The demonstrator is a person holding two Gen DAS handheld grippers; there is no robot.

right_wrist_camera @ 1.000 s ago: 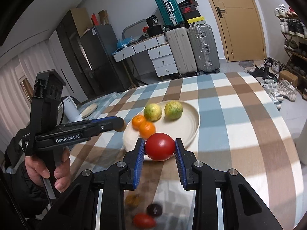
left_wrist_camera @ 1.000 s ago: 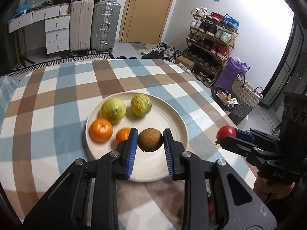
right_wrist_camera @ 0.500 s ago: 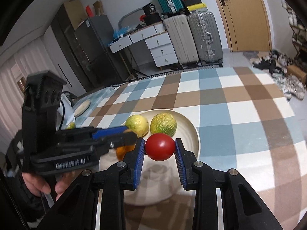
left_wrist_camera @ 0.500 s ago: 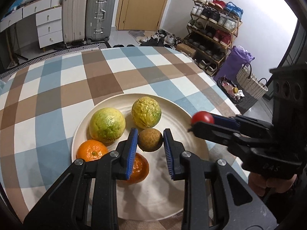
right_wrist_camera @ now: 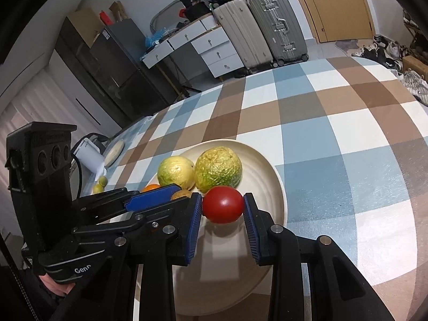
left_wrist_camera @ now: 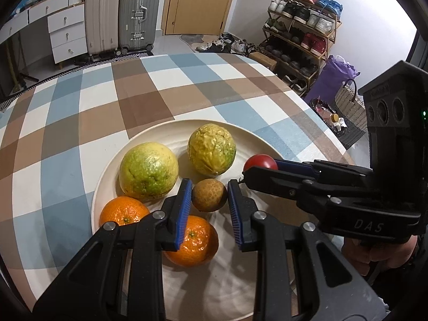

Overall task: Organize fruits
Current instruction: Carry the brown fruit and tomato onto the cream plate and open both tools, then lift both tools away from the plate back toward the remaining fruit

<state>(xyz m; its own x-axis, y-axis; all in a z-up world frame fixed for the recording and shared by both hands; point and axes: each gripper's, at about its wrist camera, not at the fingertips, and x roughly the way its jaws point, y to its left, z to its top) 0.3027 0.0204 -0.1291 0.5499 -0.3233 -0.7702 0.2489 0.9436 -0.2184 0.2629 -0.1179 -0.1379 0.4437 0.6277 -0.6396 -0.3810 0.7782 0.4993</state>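
Ribbed blue jaws clamp a glossy tomato (right_wrist_camera: 222, 208) and a rough brown fruit (left_wrist_camera: 209, 195).

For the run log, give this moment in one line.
left gripper: shut on brown fruit | right gripper: shut on tomato | both over plate

Checked tablecloth (left_wrist_camera: 149, 101) covers table; cream plate (left_wrist_camera: 160, 139) on it; white appliance (right_wrist_camera: 89, 157) at far edge.

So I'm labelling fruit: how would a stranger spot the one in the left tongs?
Find the cream plate on the checked cloth. The left tongs pinch a brown fruit above it: smallest, dull and round, unlike the oranges and yellow-green fruits.
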